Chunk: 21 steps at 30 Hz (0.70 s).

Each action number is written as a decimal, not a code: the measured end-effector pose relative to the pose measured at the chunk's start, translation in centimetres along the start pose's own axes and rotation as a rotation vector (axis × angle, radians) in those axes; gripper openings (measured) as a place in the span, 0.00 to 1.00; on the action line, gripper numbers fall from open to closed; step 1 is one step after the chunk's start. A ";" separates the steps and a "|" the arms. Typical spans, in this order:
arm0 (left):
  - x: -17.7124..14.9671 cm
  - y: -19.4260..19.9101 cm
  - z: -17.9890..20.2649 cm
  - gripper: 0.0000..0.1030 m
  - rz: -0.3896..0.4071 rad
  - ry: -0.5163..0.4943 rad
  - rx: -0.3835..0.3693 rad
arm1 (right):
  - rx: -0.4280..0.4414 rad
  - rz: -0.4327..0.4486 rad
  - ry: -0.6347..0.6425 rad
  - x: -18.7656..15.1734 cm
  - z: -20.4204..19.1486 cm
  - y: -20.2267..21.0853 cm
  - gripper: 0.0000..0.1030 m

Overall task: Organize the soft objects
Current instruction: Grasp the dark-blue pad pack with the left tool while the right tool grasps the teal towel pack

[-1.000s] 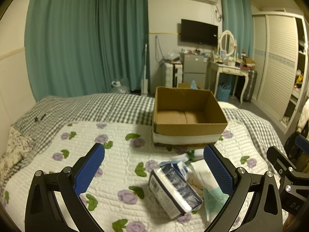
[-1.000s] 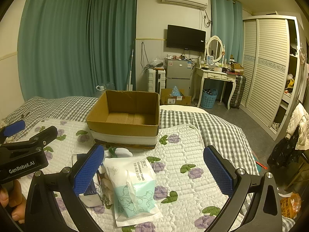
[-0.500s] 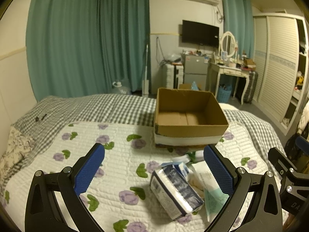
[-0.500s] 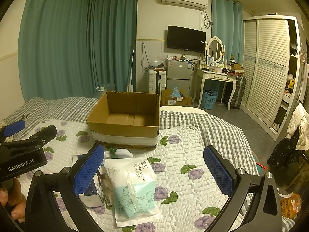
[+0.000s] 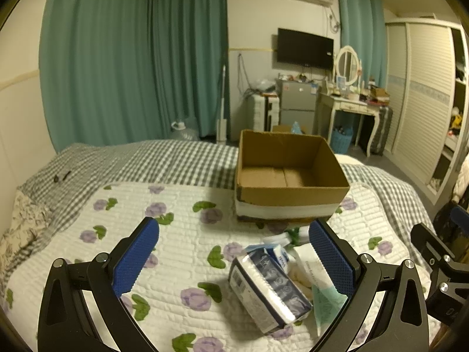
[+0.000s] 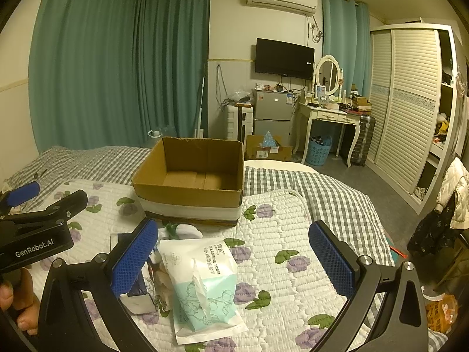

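Observation:
An empty brown cardboard box (image 5: 288, 173) (image 6: 193, 176) stands on the bed's flowered quilt. In front of it lies a pile of soft packs: a dark blue tissue pack (image 5: 268, 289) (image 6: 137, 293), a white and mint cleansing towel pack (image 6: 202, 281) (image 5: 322, 296), and a small white bundle (image 6: 187, 230) (image 5: 283, 237) near the box. My left gripper (image 5: 234, 259) hovers open above the quilt, the tissue pack between and below its fingers. My right gripper (image 6: 233, 259) is open above the towel pack. Neither holds anything.
The quilt (image 5: 176, 234) covers a grey checked bedspread (image 6: 322, 193). The left gripper's body (image 6: 35, 231) and a hand (image 6: 17, 308) show at the right view's left edge. A floor, dresser (image 6: 331, 117), wardrobe (image 6: 410, 102) and basket (image 6: 318, 151) lie beyond the bed's right side.
The left view has shifted slightly, so the box sits a little further right and lower. The right gripper and the objects have stayed put.

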<state>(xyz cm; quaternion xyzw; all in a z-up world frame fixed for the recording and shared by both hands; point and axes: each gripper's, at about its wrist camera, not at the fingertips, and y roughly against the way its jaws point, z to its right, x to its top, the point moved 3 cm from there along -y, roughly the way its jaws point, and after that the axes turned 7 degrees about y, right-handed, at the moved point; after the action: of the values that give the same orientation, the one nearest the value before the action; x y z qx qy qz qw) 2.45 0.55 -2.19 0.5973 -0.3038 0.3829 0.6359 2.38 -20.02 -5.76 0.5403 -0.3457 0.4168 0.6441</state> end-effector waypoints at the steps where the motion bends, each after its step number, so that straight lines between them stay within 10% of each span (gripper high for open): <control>1: -0.1 -0.2 0.0 1.00 -0.003 0.000 0.001 | 0.000 -0.002 0.001 0.0 0.0 -0.1 1.00; 21: -6.0 -6.5 3.2 1.00 -0.194 -0.058 -0.008 | 0.026 -0.218 0.134 -4.8 -0.3 -5.6 1.00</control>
<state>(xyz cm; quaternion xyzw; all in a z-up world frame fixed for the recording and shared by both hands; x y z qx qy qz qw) 5.11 -3.36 -10.32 0.6323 -0.2641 0.3007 0.6633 5.51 -20.88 -12.41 0.5540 -0.2357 0.3840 0.7001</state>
